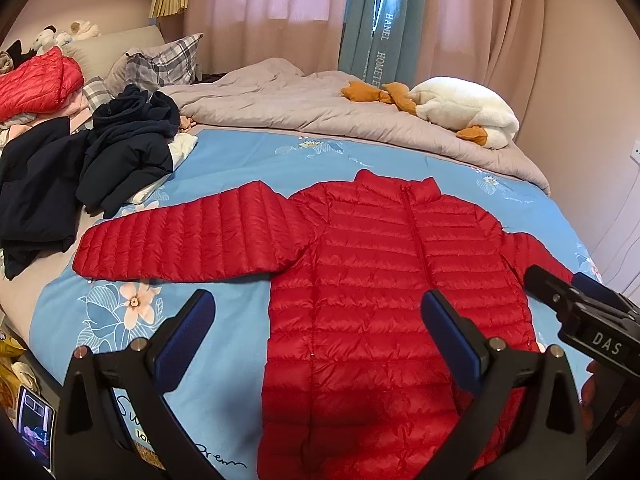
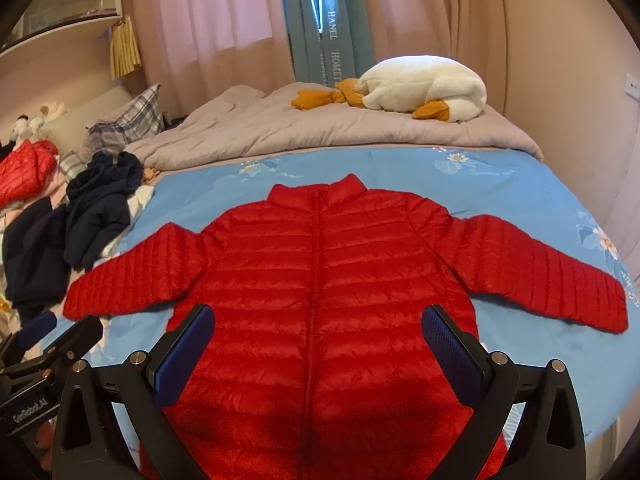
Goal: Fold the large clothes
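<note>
Red puffer jacket (image 2: 320,280): quilted, zipped up, lying flat and front-up on the blue floral bedspread (image 2: 500,184), collar toward the far side of the bed, hem toward the cameras.
Sleeves: both spread outward from the body; the one on the left of the view (image 1: 188,236) runs toward the dark clothing, the one on the right (image 2: 540,276) angles down toward the bed's edge.
Left gripper (image 1: 318,320): fingers spread wide, nothing between them; it hangs above the hem end of the jacket, one blue pad (image 1: 188,336) over the bedspread, the other over the red fabric. Whether it touches the cloth cannot be told.
Right gripper (image 2: 318,332): fingers likewise spread wide and empty, held over the lower middle of the jacket, centred on the zip line.
Mutual view: each gripper's dark body shows at the edge of the other's camera, so the two sit side by side.
Dark navy clothes (image 1: 120,152): a loose heap on the bed, near the end of the left-hand sleeve but apart from it.
Second red jacket (image 1: 36,80): bunched on a pile near the headboard.
Grey duvet (image 2: 320,128): pushed back in folds beyond the bedspread.
White plush goose (image 2: 424,88): lying on the duvet, orange beak and feet showing.
Plaid pillow (image 1: 164,62): propped at the head of the bed.
Curtains (image 2: 224,20): pink, with a teal panel between them.
</note>
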